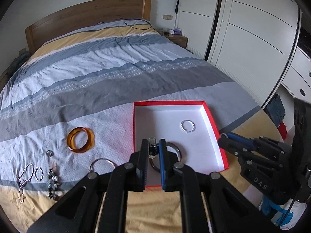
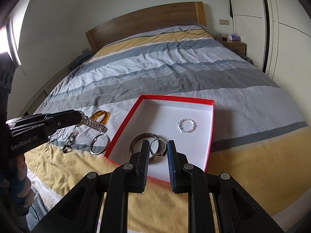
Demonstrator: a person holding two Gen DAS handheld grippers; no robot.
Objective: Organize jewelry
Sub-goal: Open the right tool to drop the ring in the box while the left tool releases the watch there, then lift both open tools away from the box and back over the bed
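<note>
A red-rimmed box with a white inside lies on the striped bedspread. In it are a twisted silver ring and a dark metal bangle. My left gripper is shut on a metal-link watch, held over the box's near left edge. My right gripper is shut on a silver bangle, just off the box's near right side.
Left of the box on the bed lie an amber bangle, a silver bangle, a beaded piece and a chain. White wardrobe doors stand right of the bed. A hand holds the left gripper.
</note>
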